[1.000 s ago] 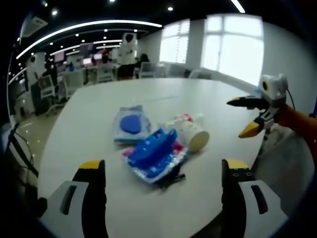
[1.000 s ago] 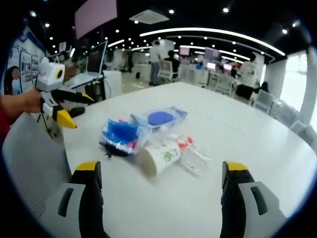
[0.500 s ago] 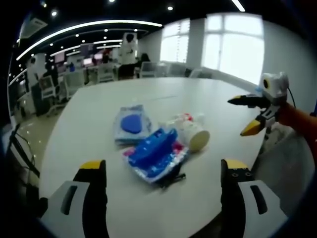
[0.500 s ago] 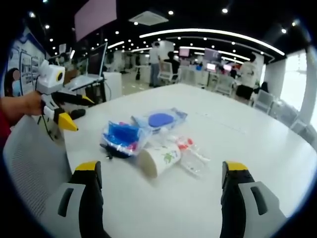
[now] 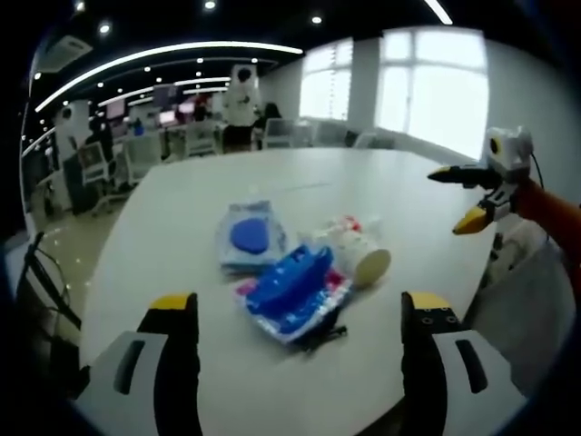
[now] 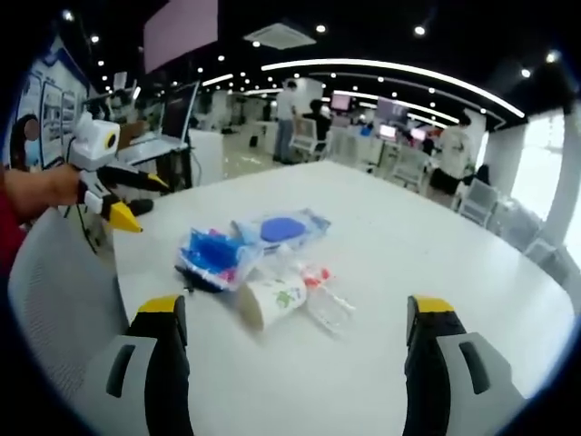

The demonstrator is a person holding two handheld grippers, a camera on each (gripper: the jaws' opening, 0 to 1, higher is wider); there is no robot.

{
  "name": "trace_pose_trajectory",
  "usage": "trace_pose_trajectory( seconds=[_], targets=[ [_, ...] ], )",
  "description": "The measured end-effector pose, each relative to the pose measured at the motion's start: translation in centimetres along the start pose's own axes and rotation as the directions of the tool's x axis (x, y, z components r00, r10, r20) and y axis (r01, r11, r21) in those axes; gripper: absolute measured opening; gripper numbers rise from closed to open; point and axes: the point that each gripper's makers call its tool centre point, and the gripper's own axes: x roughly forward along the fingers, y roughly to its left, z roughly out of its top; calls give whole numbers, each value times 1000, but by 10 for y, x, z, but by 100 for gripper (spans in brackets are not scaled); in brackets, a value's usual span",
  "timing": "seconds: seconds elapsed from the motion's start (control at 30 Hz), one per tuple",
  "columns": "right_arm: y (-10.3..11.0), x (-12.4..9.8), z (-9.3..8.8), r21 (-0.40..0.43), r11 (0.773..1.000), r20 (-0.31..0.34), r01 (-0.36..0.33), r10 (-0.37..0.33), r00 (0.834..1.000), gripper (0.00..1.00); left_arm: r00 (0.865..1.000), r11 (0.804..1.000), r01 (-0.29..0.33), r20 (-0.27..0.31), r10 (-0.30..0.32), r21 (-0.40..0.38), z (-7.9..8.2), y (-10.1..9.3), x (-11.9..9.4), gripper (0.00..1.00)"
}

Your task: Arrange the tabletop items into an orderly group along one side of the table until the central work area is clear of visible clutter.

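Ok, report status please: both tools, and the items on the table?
Left tool open, empty. Right tool open, empty. Paper cup, blue packets, plastic bottle clustered mid-table, untouched. Nothing blocking.

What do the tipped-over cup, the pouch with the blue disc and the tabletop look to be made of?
The cup looks like paper: matte cream wall with a printed green motif. The pouch seems to be clear plastic film, glossy and wrinkled, its blue disc showing through. The tabletop is smooth, white and softly reflective, probably laminate, though the core cannot be told.
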Motion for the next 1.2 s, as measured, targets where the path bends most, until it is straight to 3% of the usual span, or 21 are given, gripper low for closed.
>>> trace_pose_trajectory(
  seconds=[0.23,0.5,1.2],
  targets=[
    [-29,-5,24,-24,1000,29,20,-19,999,96,1000,1000,-16,22,15,17,18,4,0,89],
    [-51,5,52,-88,996,46,31,-27,999,96,999,999,-37,27,36,32,32,10,4,88],
    [-74,85,88,-137,990,27,-33,37,999,95,996,996,-88,-14,88,-6,41,41,46,84]
  ],
)
